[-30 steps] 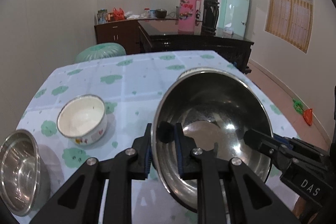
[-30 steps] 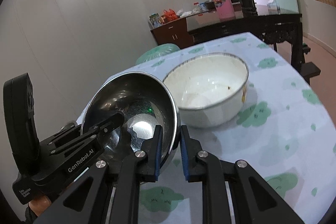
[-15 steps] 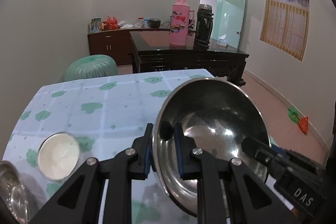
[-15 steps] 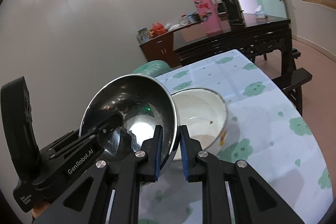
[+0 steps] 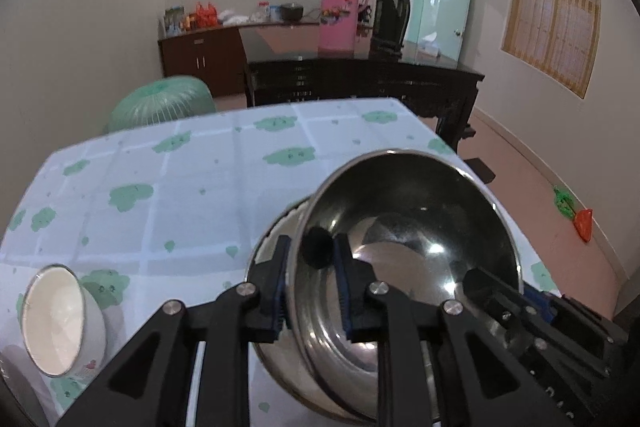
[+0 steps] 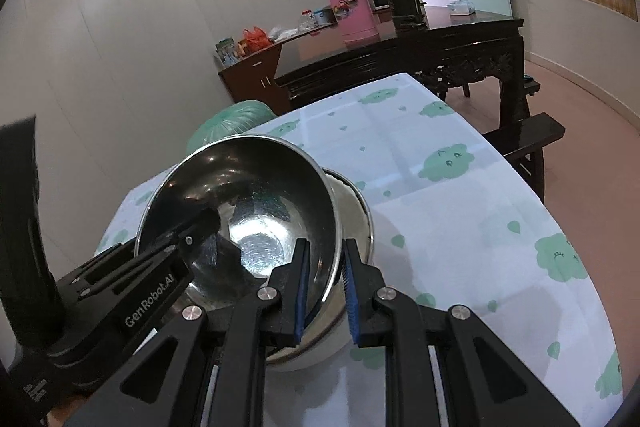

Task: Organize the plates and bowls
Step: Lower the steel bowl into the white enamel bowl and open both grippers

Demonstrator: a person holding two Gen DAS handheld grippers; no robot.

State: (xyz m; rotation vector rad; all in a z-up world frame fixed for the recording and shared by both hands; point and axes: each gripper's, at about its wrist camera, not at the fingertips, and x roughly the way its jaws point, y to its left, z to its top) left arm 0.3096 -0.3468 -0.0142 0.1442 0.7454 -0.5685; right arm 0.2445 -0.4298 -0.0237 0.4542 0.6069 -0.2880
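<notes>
I hold a shiny steel bowl from both sides. My left gripper has the near rim between its pads, and its jaws are opening. My right gripper is shut on the opposite rim. The bowl sits tilted inside a larger white bowl with a dark rim, whose edge also shows under it as the lower bowl. Each gripper appears in the other's view: the right gripper and the left gripper. A small white bowl stands at the lower left.
The table wears a pale cloth with green cloud prints. A second steel bowl's edge shows at the far lower left. Beyond the table stand a green stool, a dark wooden table with a pink thermos, and a cabinet.
Both grippers carried the steel bowl across the table onto the large white bowl, which it now covers. The small white bowl slid toward the lower left of the left wrist view.
</notes>
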